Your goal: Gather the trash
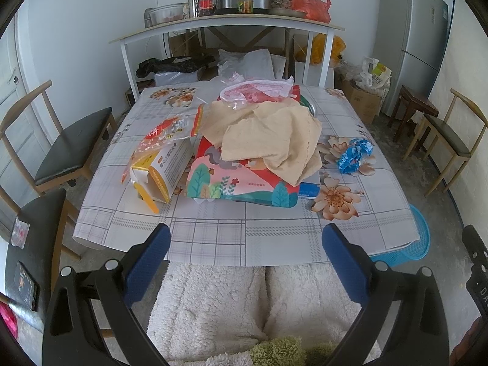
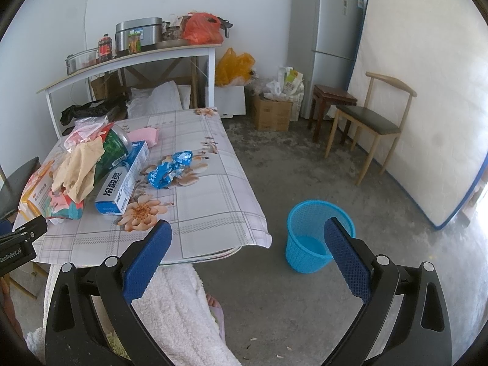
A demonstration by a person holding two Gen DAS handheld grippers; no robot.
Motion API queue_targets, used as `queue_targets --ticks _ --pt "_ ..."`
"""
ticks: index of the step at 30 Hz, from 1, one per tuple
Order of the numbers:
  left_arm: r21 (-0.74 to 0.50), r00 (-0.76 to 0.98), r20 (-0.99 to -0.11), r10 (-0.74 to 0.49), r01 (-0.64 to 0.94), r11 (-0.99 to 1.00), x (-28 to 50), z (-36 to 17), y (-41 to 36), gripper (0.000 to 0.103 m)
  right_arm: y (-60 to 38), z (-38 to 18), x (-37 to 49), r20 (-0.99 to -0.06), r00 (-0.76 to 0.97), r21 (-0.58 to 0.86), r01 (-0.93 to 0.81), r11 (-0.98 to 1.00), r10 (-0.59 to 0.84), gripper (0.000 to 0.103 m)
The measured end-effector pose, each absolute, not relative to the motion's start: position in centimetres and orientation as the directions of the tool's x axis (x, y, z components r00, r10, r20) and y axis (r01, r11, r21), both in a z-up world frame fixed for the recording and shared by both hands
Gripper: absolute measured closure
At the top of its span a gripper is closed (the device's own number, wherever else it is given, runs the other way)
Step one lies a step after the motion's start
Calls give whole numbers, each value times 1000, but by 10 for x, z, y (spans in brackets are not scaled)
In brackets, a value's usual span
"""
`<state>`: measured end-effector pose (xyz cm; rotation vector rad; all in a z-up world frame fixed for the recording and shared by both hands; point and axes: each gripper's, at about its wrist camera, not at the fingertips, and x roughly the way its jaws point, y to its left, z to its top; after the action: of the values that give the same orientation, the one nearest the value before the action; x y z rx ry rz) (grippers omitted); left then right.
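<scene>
A pile of trash lies on the table (image 1: 213,231): a crumpled beige cloth (image 1: 274,134), a colourful flat box (image 1: 238,180), an open yellow-and-white carton (image 1: 161,174), a red snack bag (image 1: 164,131), a pink plastic bag (image 1: 259,90) and a crumpled blue wrapper (image 1: 355,155). In the right wrist view the blue wrapper (image 2: 170,169), a blue toothpaste box (image 2: 122,183) and a green can (image 2: 114,145) show. A blue mesh bin (image 2: 317,239) stands on the floor right of the table. My left gripper (image 1: 245,238) is open at the table's near edge. My right gripper (image 2: 247,231) is open, empty, above the floor.
Wooden chairs stand left (image 1: 70,149) and right (image 1: 448,140) of the table. A white shelf table (image 1: 225,27) with pots and jars is behind. A fridge (image 2: 326,45), a mattress (image 2: 427,100), boxes (image 2: 271,113) and a stool (image 2: 332,97) line the wall. My lap (image 1: 250,305) is below.
</scene>
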<state>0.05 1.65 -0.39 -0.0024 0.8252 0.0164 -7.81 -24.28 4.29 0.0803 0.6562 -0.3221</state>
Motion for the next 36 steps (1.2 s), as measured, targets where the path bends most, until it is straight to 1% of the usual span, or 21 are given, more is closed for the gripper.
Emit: queue_targets --ticks 24,32,36 --pt "5 668 -744 23 -29 1000 2 -9 18 6 -241 44 -77 -613 743 -30 318 948 -269 8" --pt "0 684 -729 11 -17 1000 6 -10 24 6 -241 47 -68 -599 758 -34 296 955 -256 8" --pt "1 702 -713 5 -5 1000 6 -11 33 6 -242 47 -46 -593 772 -35 259 965 -229 8"
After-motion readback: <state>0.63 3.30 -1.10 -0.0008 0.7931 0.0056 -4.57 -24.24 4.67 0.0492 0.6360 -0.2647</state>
